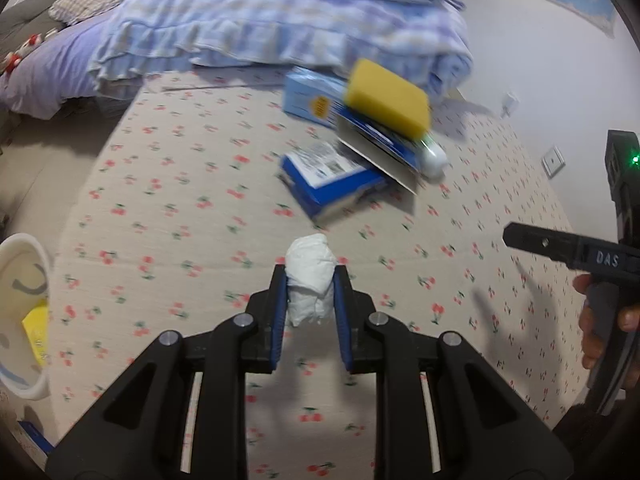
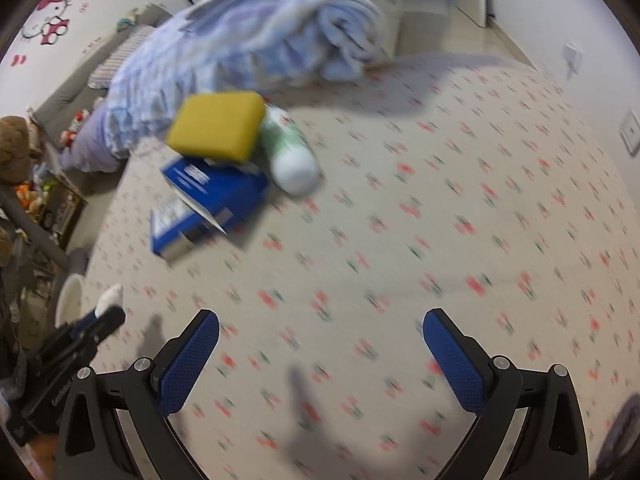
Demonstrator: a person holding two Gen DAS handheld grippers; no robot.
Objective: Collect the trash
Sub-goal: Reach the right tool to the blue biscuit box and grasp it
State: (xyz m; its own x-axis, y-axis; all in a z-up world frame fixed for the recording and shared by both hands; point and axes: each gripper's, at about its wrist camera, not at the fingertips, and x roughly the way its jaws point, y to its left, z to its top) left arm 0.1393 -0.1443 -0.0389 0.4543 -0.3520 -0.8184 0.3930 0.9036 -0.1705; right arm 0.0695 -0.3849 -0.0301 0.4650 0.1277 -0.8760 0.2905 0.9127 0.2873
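Observation:
My left gripper [image 1: 310, 280] is shut on a crumpled white tissue wad [image 1: 311, 276] and holds it above the cherry-print bed sheet [image 1: 180, 208]. The wad also shows at the far left of the right wrist view [image 2: 110, 296], held by the left gripper [image 2: 106, 312]. My right gripper [image 2: 320, 324] is open and empty above the sheet; it shows at the right edge of the left wrist view [image 1: 516, 236]. A white bin [image 1: 24, 312] with yellow trash inside sits at the left edge, and its rim shows in the right wrist view [image 2: 68, 300].
A pile lies on the bed: a yellow sponge [image 1: 386, 98] [image 2: 216, 124], blue boxes [image 1: 332, 182] [image 2: 208, 196] and a white bottle [image 1: 434, 158] [image 2: 292, 156]. A folded blue checked quilt [image 1: 260, 20] [image 2: 260, 36] lies behind. A wall [image 1: 560, 60] stands at right.

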